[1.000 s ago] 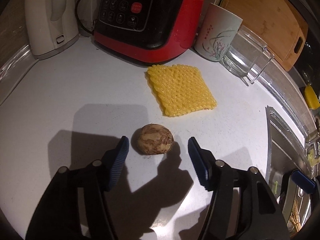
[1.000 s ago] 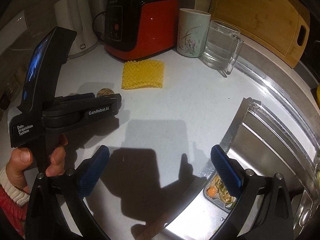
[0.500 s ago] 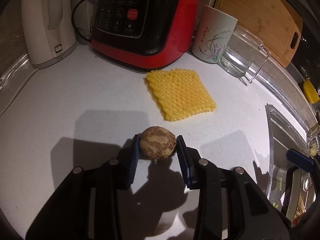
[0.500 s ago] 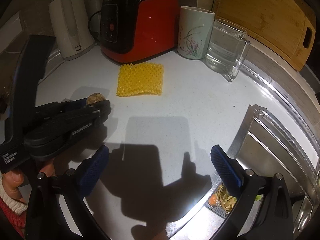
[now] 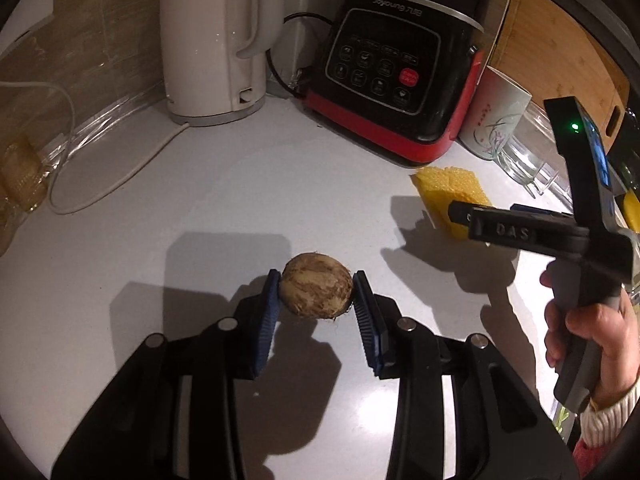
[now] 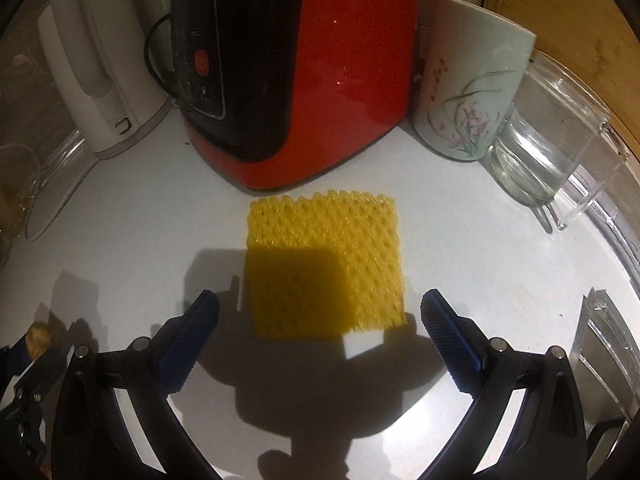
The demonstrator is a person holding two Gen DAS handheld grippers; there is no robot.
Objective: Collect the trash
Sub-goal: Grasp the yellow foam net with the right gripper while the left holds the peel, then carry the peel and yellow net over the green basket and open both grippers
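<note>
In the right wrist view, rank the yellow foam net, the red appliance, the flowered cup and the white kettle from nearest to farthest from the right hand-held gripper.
1. Yellow foam net: just ahead of the open right hand-held gripper, centre.
2. Red appliance: behind the net, centre.
3. Flowered cup: back right, beside the appliance.
4. White kettle: far back left.
Cup and kettle are close to call.

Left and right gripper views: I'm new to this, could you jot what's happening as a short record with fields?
setting: white kitchen counter
left gripper: pads pressed on both sides of a round brown husk ball
right gripper: open, over the near edge of a yellow foam net, not touching it
behind the net: red and black appliance, flowered cup, glass jug
far left: white kettle
</note>
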